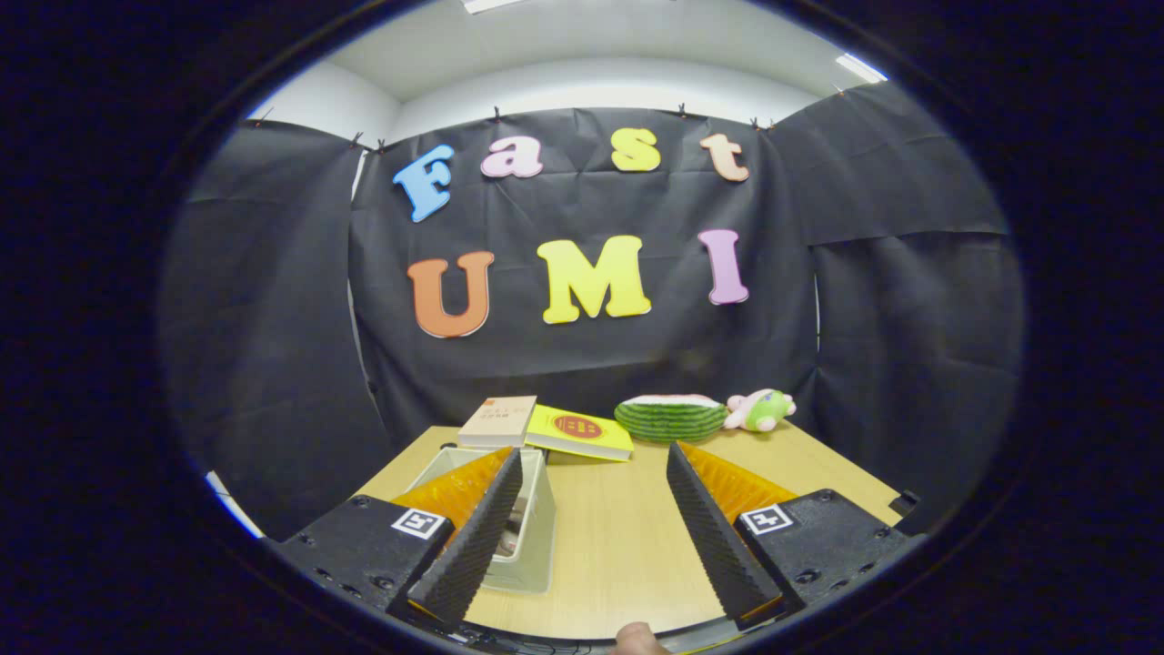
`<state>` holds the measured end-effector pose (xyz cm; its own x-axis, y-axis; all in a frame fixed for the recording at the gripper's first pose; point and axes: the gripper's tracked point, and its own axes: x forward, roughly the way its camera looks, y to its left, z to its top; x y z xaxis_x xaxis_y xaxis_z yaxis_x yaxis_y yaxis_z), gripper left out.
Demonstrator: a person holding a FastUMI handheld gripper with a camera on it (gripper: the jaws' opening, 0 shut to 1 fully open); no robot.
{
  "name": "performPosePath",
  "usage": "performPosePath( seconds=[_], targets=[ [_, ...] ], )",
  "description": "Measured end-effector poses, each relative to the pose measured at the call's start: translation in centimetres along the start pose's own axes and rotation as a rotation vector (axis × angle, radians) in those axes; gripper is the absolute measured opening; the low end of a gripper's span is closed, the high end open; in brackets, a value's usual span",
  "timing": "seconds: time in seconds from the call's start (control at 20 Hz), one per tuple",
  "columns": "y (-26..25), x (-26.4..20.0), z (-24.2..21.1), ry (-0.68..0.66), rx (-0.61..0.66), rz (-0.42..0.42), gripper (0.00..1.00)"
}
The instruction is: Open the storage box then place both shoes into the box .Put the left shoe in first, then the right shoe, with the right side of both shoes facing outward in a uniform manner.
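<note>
— What is the gripper [593, 466] doing?
— Its fingers are spread wide above a wooden table [607, 546], holding nothing.
— Where is the storage box [530, 535]?
— By the left finger, partly hidden behind it; something sits inside, too hidden to name.
— And beyond?
— Two books, one tan [497, 421], one yellow [579, 431], then a watermelon plush [671, 418] and a green-and-pink plush toy [761, 409] against the wall.

The gripper [591, 459] finger [473, 537] hides the storage box's [536, 537] contents.
</note>
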<state>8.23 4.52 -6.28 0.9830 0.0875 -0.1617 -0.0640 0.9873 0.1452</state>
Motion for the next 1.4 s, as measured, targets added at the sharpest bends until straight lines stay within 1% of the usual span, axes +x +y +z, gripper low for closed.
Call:
performPosePath(
  seconds=[0.15, 0.2, 0.4, 0.6, 0.65, 0.8, 1.0, 1.2, 1.35, 1.4],
  targets=[
    [-3.0, -2.3, 2.4, -0.059, -0.031, -0.056, 1.0],
    [-3.4, -3.1, 2.9, -0.075, -0.048, -0.065, 1.0],
    [-2.9, -6.0, 4.9, -0.108, -0.072, -0.036, 1.0],
    [-3.7, -8.5, 6.6, -0.132, -0.058, -0.045, 1.0],
    [-3.9, -8.8, 6.8, -0.135, -0.045, -0.052, 1.0],
    [-3.4, -9.5, 7.0, -0.116, -0.025, -0.036, 1.0],
    [-3.9, -9.8, 7.8, -0.115, -0.007, -0.049, 1.0],
    [-2.7, -10.7, 8.4, -0.116, -0.013, -0.023, 1.0],
    [-0.9, -11.7, 8.4, -0.096, -0.036, 0.034, 1.0],
    [-0.8, -11.9, 8.4, -0.095, -0.041, 0.037, 1.0]
  ],
)
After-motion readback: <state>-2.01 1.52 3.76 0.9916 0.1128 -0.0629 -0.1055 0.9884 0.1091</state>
